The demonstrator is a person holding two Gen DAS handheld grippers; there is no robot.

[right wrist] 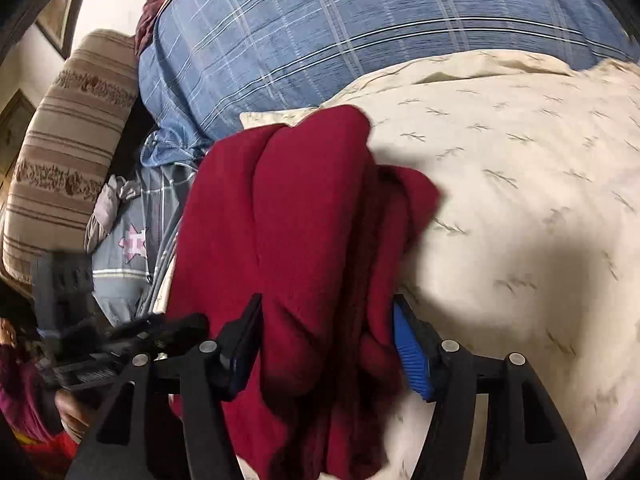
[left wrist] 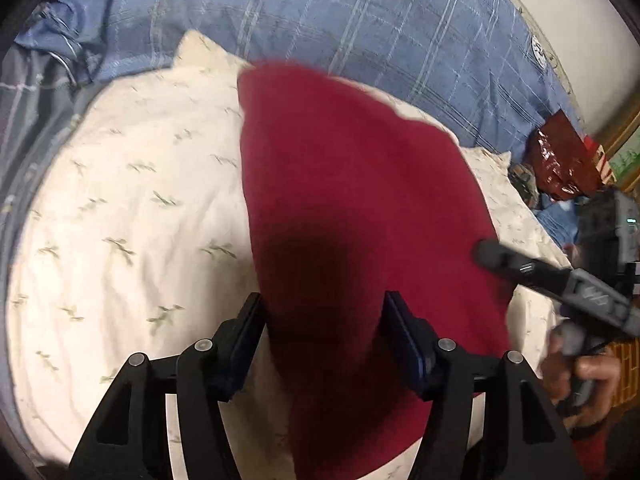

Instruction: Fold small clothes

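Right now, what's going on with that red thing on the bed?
A person is folding a small dark red garment on a cream patterned pillow, using two tools instead of bare hands. The left hand-held gripper has its jaws apart with the cloth running between them. The right hand-held gripper also stands open around the bunched red fabric. A blue plaid bedcover lies behind. The garment is doubled over in thick folds, not yet a neat flat bundle.

The garment [left wrist: 360, 200] lies on the pillow [left wrist: 140, 220], with the plaid bedding [left wrist: 340, 20] behind both.
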